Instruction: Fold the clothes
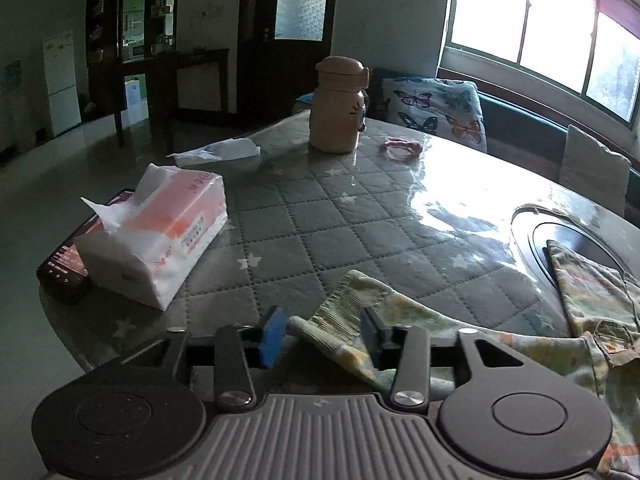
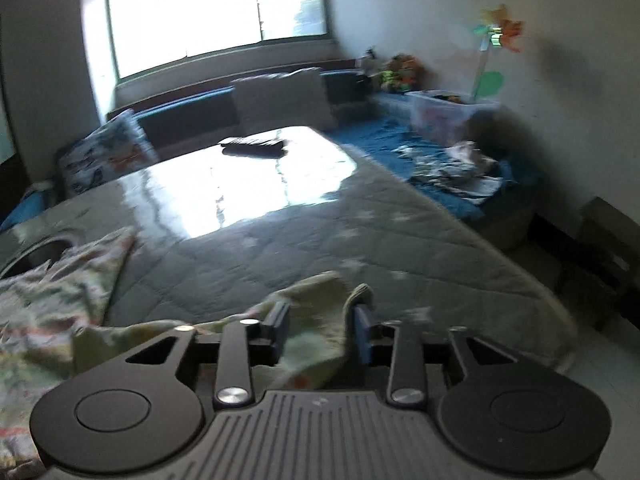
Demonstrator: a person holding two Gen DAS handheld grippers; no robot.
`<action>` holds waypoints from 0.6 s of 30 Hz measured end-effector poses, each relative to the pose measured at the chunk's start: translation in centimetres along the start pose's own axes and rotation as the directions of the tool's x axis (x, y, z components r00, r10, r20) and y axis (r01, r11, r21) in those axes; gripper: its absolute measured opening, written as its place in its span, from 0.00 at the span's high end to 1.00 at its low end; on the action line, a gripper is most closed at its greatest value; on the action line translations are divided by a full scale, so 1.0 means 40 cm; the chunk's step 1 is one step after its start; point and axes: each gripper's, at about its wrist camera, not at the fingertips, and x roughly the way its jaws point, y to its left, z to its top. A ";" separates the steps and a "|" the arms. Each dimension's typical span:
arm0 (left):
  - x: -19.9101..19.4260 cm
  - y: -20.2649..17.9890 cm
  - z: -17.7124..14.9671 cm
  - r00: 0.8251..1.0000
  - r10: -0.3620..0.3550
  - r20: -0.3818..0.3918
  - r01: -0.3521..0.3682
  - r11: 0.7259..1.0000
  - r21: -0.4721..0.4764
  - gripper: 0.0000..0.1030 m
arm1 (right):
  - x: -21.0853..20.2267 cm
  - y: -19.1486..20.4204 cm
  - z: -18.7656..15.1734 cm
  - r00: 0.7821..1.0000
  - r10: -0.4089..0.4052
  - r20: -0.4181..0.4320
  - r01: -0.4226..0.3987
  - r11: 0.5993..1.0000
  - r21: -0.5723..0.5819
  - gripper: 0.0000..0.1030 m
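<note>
While the quilted counter (image 1: pixel 360 216) fills most of both views, its glossy cover glares under the window and its far half lies bare on the right-hand side. Across the near edge lies the printed garment (image 1: pixel 520 352), its body bunched between the two grippers and partly over a dark round inset (image 1: pixel 536 236) in the counter. One ribbed cuff (image 1: pixel 344 312) sits in the left gripper (image 1: pixel 324 332), lying between the blue pads nearer the right one; the jaws stand partly open and the left pad is clear of the cloth. The other cuff (image 2: pixel 320 320) lies in the right gripper (image 2: pixel 322 330), whose jaws are also partly open, the cloth loose between them though blur hides exact contact. Leftward, a tissue pack (image 1: pixel 156 236) rests on a phone (image 1: pixel 64 268) at the counter's edge. Farther back stand a tan bottle (image 1: pixel 338 108), a crumpled tissue (image 1: pixel 224 150) and a pink hair tie (image 1: pixel 400 148).
</note>
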 end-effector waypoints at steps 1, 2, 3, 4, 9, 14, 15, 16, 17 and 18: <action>-0.003 -0.003 0.000 1.000 -0.004 0.001 0.004 1.000 0.005 0.48 | 0.009 0.014 0.001 1.000 0.008 -0.009 -0.008 1.000 -0.016 0.60; -0.005 -0.006 0.000 1.000 -0.008 0.001 0.008 1.000 0.010 0.43 | 0.018 0.026 0.000 1.000 0.016 -0.016 -0.016 1.000 -0.026 0.60; -0.008 -0.010 0.000 1.000 -0.014 0.002 0.014 1.000 0.016 0.41 | 0.027 0.036 0.000 0.999 0.024 -0.024 -0.025 0.999 -0.035 0.60; -0.011 -0.016 0.000 1.000 -0.020 0.002 0.020 1.000 0.022 0.38 | 0.037 0.042 -0.001 0.999 0.029 -0.030 -0.030 0.999 -0.039 0.60; -0.027 -0.077 -0.006 0.995 -0.098 -0.001 0.098 0.991 0.087 0.32 | 0.079 0.063 -0.003 0.998 0.032 -0.054 -0.035 0.997 -0.062 0.59; -0.029 -0.181 -0.020 0.976 -0.216 -0.025 0.217 0.961 0.169 0.23 | 0.119 0.073 0.011 0.999 0.016 -0.050 -0.020 0.995 -0.096 0.58; -0.024 -0.202 -0.025 0.972 -0.233 -0.035 0.236 0.955 0.180 0.23 | 0.127 0.075 0.014 0.999 0.010 -0.047 -0.015 0.994 -0.105 0.58; -0.020 -0.223 -0.029 0.967 -0.250 -0.046 0.254 0.948 0.191 0.22 | 0.135 0.076 0.017 0.999 0.003 -0.043 -0.008 0.993 -0.115 0.58; -0.015 -0.244 -0.034 0.962 -0.265 -0.058 0.272 0.941 0.201 0.20 | 0.140 0.078 0.020 0.999 0.000 -0.043 -0.005 0.993 -0.117 0.58; -0.011 -0.265 -0.038 0.958 -0.280 -0.067 0.288 0.934 0.213 0.20 | 0.145 0.080 0.022 0.999 -0.003 -0.042 -0.002 0.993 -0.119 0.57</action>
